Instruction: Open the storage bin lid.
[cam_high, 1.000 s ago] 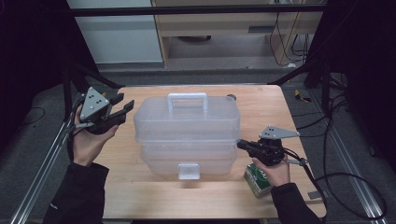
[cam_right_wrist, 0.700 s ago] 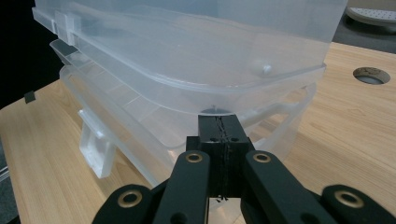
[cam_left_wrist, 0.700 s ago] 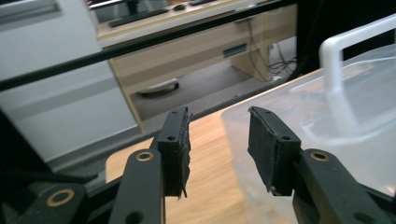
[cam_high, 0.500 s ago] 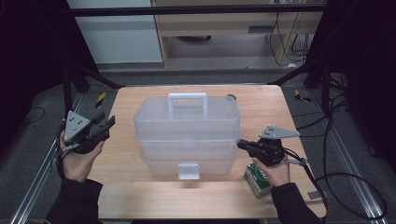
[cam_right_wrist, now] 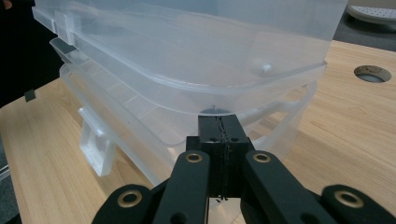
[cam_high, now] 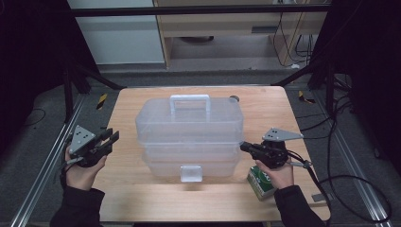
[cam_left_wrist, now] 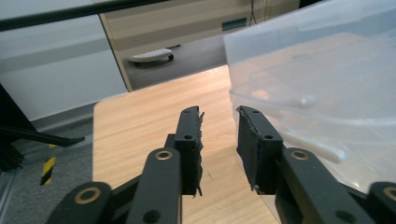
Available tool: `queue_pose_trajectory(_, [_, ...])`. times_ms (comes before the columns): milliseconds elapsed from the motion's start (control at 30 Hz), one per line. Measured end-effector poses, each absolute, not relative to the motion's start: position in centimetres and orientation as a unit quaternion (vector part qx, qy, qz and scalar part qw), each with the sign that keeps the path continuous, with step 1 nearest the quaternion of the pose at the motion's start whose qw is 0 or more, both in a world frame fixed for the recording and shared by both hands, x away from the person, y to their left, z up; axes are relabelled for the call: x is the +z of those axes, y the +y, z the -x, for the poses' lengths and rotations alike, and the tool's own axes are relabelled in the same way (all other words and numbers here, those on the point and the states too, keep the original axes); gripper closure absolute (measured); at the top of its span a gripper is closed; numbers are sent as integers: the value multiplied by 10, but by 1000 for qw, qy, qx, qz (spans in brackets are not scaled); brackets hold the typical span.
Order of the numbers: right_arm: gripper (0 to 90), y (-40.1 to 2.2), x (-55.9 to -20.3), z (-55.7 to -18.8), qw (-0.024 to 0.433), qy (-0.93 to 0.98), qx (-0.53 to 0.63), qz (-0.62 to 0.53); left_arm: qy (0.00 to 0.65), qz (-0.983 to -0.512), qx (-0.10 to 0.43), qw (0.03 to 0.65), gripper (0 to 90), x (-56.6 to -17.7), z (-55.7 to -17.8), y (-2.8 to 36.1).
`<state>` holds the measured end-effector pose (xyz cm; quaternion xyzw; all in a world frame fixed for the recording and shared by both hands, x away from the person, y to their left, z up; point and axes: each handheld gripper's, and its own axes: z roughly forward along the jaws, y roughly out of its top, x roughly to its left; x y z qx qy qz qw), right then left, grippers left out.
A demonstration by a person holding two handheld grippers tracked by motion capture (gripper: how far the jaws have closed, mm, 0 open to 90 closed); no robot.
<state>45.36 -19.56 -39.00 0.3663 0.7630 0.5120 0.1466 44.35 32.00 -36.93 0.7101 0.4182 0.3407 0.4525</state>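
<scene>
So the clear tiered storage box (cam_high: 189, 135) sits mid-worktop (cam_high: 127, 101), front latch (cam_high: 191, 173) apparently not undone yet. The right hand-held gripper (cam_high: 246, 147), pressed together on nothing, noses against the box's right edge. The left hand-held gripper (cam_high: 112, 137), jaws just been narrowing with nothing between, hangs beside its left side, so most work's left.

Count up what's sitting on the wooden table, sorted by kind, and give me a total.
Clear plastic storage box: 1
Green carton: 1
Total: 2
The round hole near the table's far edge is part of the table, so it is not counted.
</scene>
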Motion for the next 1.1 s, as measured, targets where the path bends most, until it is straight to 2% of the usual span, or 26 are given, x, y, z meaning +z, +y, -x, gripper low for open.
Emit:
queue_pose_trajectory(333, [900, -196, -390, -454, 146, 762, 512, -368, 398, -754, 285, 438, 845, -390, -446, 303])
queue_pose_trajectory(467, [900, -196, -390, -454, 146, 763, 512, -368, 392, -757, 276, 445, 895, -392, -445, 297])
queue_pose_trajectory(667, [900, -196, -390, -454, 145, 762, 512, -368, 377, -763, 246, 464, 899, -391, -444, 288])
queue_pose_trajectory(1100, [900, -196, -389, -456, 145, 762, 513, -369, 363, -759, 233, 488, 898, -390, -443, 279])
